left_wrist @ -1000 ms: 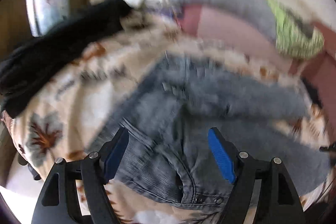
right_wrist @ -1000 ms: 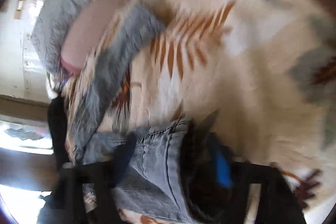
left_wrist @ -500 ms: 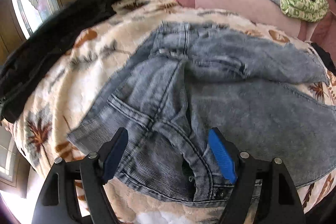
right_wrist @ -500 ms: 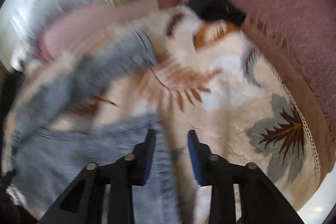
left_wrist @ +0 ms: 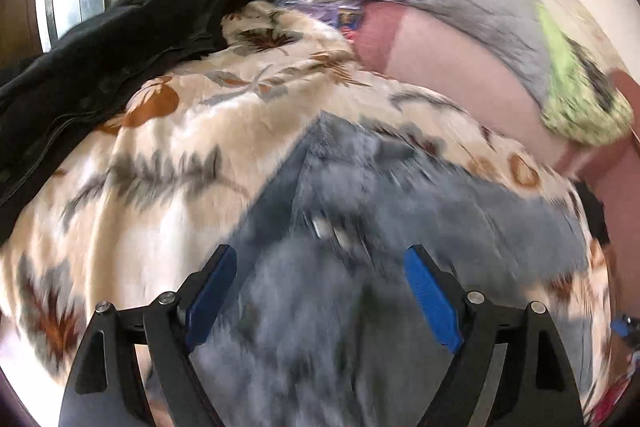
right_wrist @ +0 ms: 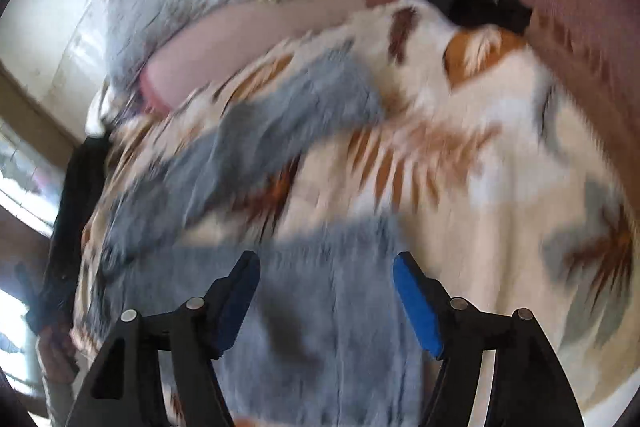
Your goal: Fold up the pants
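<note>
Jeans on leaf-print blanket – black garment beside; both claws wide, just opening, empty.

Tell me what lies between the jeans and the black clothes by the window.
Only bare leaf-patterned blanket separates the jeans from the black clothes, as the left wrist view shows.

Left gripper and right gripper, fingers just spread wider, nothing clamped.

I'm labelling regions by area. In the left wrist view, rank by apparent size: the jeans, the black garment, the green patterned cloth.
1. jeans, though nearest the camera, so enlarged
2. black garment
3. green patterned cloth
</note>
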{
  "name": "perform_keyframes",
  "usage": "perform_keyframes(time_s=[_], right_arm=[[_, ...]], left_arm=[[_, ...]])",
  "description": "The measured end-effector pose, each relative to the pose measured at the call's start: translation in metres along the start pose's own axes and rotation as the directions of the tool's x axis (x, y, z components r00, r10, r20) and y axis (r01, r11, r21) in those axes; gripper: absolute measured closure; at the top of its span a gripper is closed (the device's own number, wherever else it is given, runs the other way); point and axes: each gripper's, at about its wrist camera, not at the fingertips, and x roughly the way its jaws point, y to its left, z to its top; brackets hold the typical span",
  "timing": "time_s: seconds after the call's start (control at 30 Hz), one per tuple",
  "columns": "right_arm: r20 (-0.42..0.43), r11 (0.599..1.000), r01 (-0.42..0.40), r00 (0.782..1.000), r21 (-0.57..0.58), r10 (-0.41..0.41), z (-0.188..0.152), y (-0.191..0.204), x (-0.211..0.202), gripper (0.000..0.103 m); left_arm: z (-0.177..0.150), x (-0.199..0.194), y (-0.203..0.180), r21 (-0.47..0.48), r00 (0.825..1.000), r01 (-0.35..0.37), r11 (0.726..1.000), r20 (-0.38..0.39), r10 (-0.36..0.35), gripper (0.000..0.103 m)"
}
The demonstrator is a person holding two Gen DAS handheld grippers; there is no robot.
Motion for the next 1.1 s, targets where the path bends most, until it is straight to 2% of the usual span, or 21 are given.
perform_keyframes(time_s=[0.1, 0.2, 0.23, 0.27, 0.3, 0.37, 0.4, 0.43, 0.5, 0.53, 0.6, 0.63, 0.67, 0.7, 0.73, 0.77, 0.83, 0.87, 0.9, 1.0, 1.1], right_arm=[[0.003, 1.0, 0.021, 1.0, 0.023, -0.021, 0.044, -0.005, 0.029, 0.031], [-0.011, 0.998, 0.045, 0.999, 0.041, -0.045, 0.079, -0.019, 0.057, 0.031], [-0.01, 0.997, 0.059, 0.998, 0.047, -0.059, 0.086, -0.023, 0.064, 0.031], [-0.008, 0.995, 0.081, 0.997, 0.059, -0.081, 0.097, -0.029, 0.076, 0.031], [-0.011, 0.992, 0.087, 0.996, 0.086, -0.087, 0.104, -0.035, 0.087, 0.031], [-0.056, 0.989, 0.059, 0.997, 0.137, -0.052, 0.114, -0.046, 0.112, 0.031], [-0.107, 0.986, 0.03, 0.994, 0.164, -0.012, 0.115, -0.05, 0.129, 0.033], [-0.152, 0.988, 0.015, 0.988, 0.154, 0.009, 0.114, -0.047, 0.144, 0.042], [-0.166, 0.995, 0.078, 0.984, 0.057, -0.067, 0.112, -0.03, 0.144, 0.081], [-0.164, 0.997, 0.074, 0.984, 0.032, -0.067, 0.11, -0.022, 0.135, 0.081], [-0.113, 0.989, 0.14, 0.983, -0.048, -0.145, 0.105, -0.009, 0.11, 0.081], [-0.106, 0.983, 0.168, 0.979, -0.078, -0.176, 0.101, -0.009, 0.103, 0.081], [-0.149, 0.979, 0.185, 0.969, -0.085, -0.196, 0.096, -0.014, 0.109, 0.08], [-0.226, 0.976, 0.195, 0.951, -0.1, -0.213, 0.089, -0.02, 0.123, 0.072], [-0.26, 0.976, 0.191, 0.942, -0.104, -0.213, 0.085, -0.024, 0.131, 0.071], [-0.24, 0.98, 0.175, 0.952, -0.094, -0.193, 0.085, -0.027, 0.129, 0.069], [-0.215, 0.986, 0.157, 0.962, -0.054, -0.165, 0.093, -0.029, 0.117, 0.048], [-0.161, 0.986, 0.16, 0.973, -0.038, -0.164, 0.101, -0.029, 0.108, 0.033], [-0.096, 0.985, 0.17, 0.98, -0.026, -0.172, 0.111, -0.028, 0.099, 0.03], [-0.034, 0.997, 0.066, 0.997, 0.028, -0.065, 0.147, -0.025, 0.103, 0.03], [-0.038, 0.997, 0.055, 0.998, 0.051, -0.053, 0.18, -0.021, 0.133, 0.03]], left_arm=[[0.028, 0.051, 0.004, -0.025, 0.996, -0.003, 1.0, -0.093, 0.001, 0.017], [0.035, 0.087, 0.004, -0.032, 0.983, -0.004, 0.999, -0.185, -0.002, 0.02], [0.035, 0.094, 0.002, -0.029, 0.979, 0.0, 1.0, -0.204, -0.005, 0.026], [0.033, 0.1, -0.001, -0.006, 0.977, -0.019, 1.0, -0.212, 0.017, 0.03], [0.033, 0.104, -0.005, 0.029, 0.979, -0.056, 0.998, -0.195, 0.06, 0.04], [0.031, 0.105, -0.012, 0.086, 0.979, -0.091, 0.992, -0.177, 0.105, 0.052], [0.031, 0.106, -0.014, 0.094, 0.979, -0.091, 0.991, -0.176, 0.106, 0.062], [0.031, 0.106, -0.016, 0.104, 0.978, -0.088, 0.991, -0.181, 0.106, 0.071], [0.036, 0.108, -0.017, 0.108, 0.975, -0.093, 0.99, -0.192, 0.113, 0.076], [0.039, 0.109, -0.017, 0.106, 0.974, -0.096, 0.99, -0.195, 0.115, 0.079], [0.042, 0.112, -0.014, 0.103, 0.973, -0.097, 0.99, -0.199, 0.116, 0.08], [0.047, 0.116, -0.011, 0.105, 0.973, -0.097, 0.99, -0.199, 0.117, 0.08], [0.047, 0.115, -0.009, 0.11, 0.973, -0.1, 0.989, -0.198, 0.12, 0.08], [0.052, 0.119, -0.007, 0.114, 0.972, -0.101, 0.988, -0.199, 0.122, 0.08], [0.052, 0.118, -0.007, 0.117, 0.972, -0.103, 0.988, -0.198, 0.125, 0.079], [0.052, 0.116, -0.007, 0.115, 0.972, -0.105, 0.988, -0.198, 0.126, 0.079], [0.055, 0.112, -0.008, 0.116, 0.975, -0.099, 0.988, -0.189, 0.12, 0.077], [0.058, 0.108, -0.009, 0.116, 0.978, -0.101, 0.988, -0.169, 0.12, 0.076], [0.062, 0.103, -0.01, 0.116, 0.983, -0.099, 0.988, -0.141, 0.115, 0.07], [0.08, 0.096, -0.022, 0.125, 0.995, -0.068, 0.99, -0.067, 0.077, 0.03], [0.1, 0.115, -0.037, 0.116, 0.996, -0.013, 0.993, -0.084, 0.023, 0.029]])
